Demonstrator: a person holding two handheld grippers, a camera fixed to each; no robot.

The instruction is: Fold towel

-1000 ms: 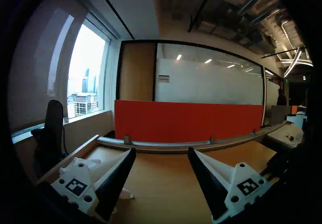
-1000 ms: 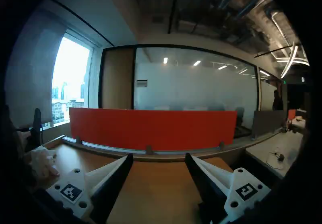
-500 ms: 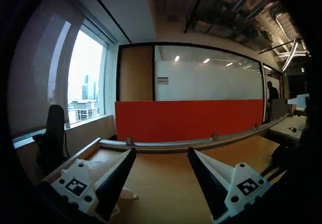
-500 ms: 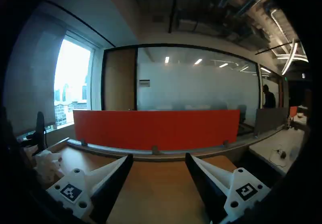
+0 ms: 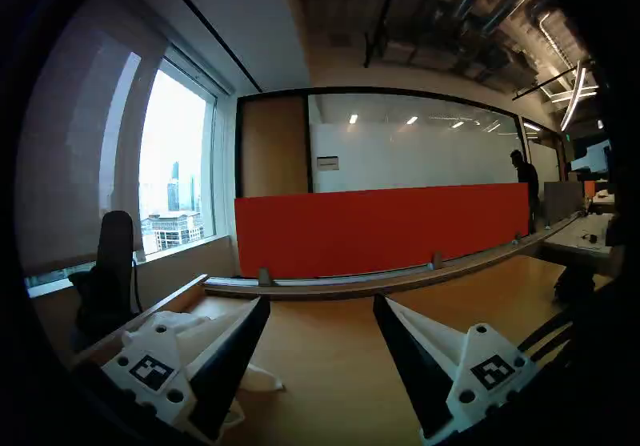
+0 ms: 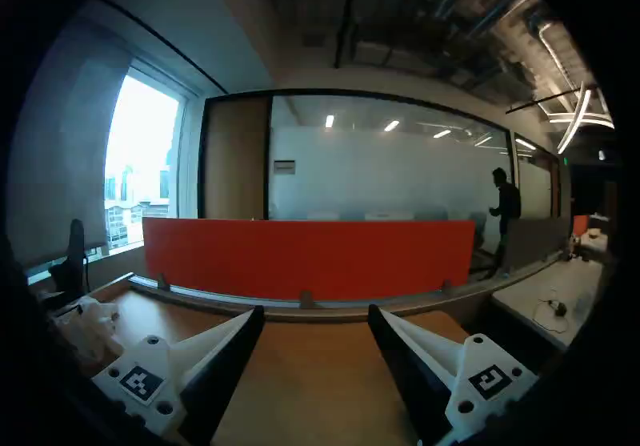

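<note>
Left gripper [image 5: 320, 298]: fingers spread wide, nothing between them, held level over the desk [image 5: 344, 366] and aimed out at the red divider [image 5: 376, 230], not down at the work. Towel [image 5: 182, 323], white and bunched up, sits at about 8 o'clock in the left gripper view. It is partly behind the left finger, with one corner poking out on the wood. Looks unfolded, so I'd say the task has not started.

Right gripper [image 6: 316, 310]: also wide open and empty, same level pose. In the right gripper view the towel [image 6: 86, 330] is at 8–9 o'clock near the desk edge, well off its line.

Likely reason for the pose: both are carried open, ready to pinch. Both need to swing toward 8 o'clock and tip down to find an edge. Bunched cloth means the corners are hard to pick out.

Chair [image 5: 112, 270] at 9 o'clock. A person [image 6: 502, 206] stands far off at 3 o'clock, not involved.
</note>
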